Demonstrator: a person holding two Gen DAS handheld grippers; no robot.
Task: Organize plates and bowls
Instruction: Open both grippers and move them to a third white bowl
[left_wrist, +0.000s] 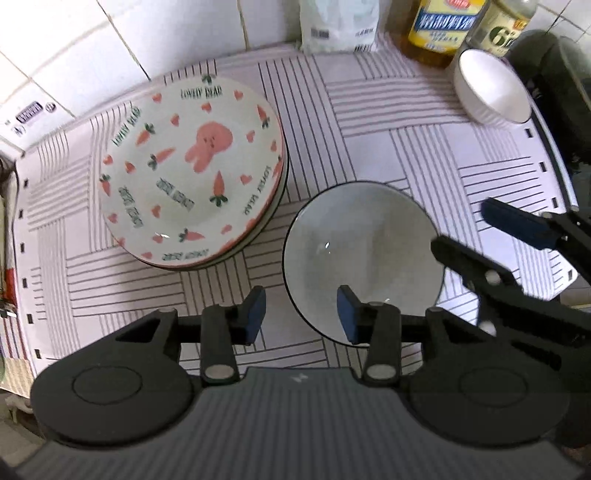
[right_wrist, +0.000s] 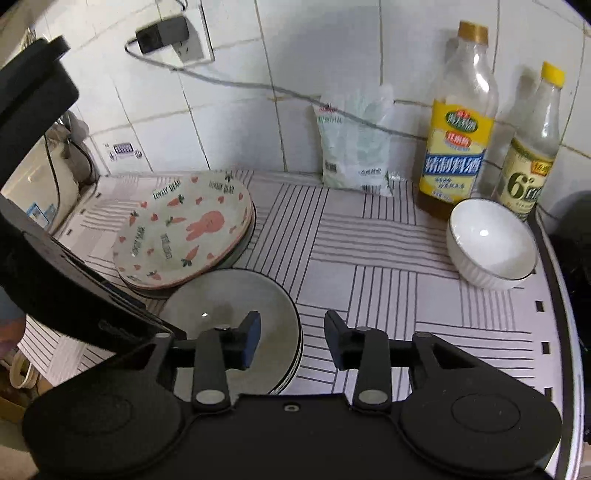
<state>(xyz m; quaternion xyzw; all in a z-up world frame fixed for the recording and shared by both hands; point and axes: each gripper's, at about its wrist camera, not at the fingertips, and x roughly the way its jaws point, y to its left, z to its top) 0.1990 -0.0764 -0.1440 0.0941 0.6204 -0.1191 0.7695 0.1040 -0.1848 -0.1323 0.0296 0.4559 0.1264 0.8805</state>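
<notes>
Grey bowl (left_wrist: 364, 254) just beside rabbit plate stack (left_wrist: 192, 173); glazed ceramic, likely stiff, slippery, fragile; best grip at rim; left gripper (left_wrist: 301, 314) and right gripper (right_wrist: 291, 341) both open, empty; white bowl (right_wrist: 491, 242) well apart from stack.

The stacked plates under the carrot-and-rabbit printed plate (left_wrist: 192, 173) show only their edges. Beyond it, the yellow-labelled glass bottle (left_wrist: 441, 33) is cropped at the top edge.

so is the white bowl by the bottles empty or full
Empty: the white bowl sits upright beside the bottles, and its bare white inside shows, with only a glint of light.
</notes>
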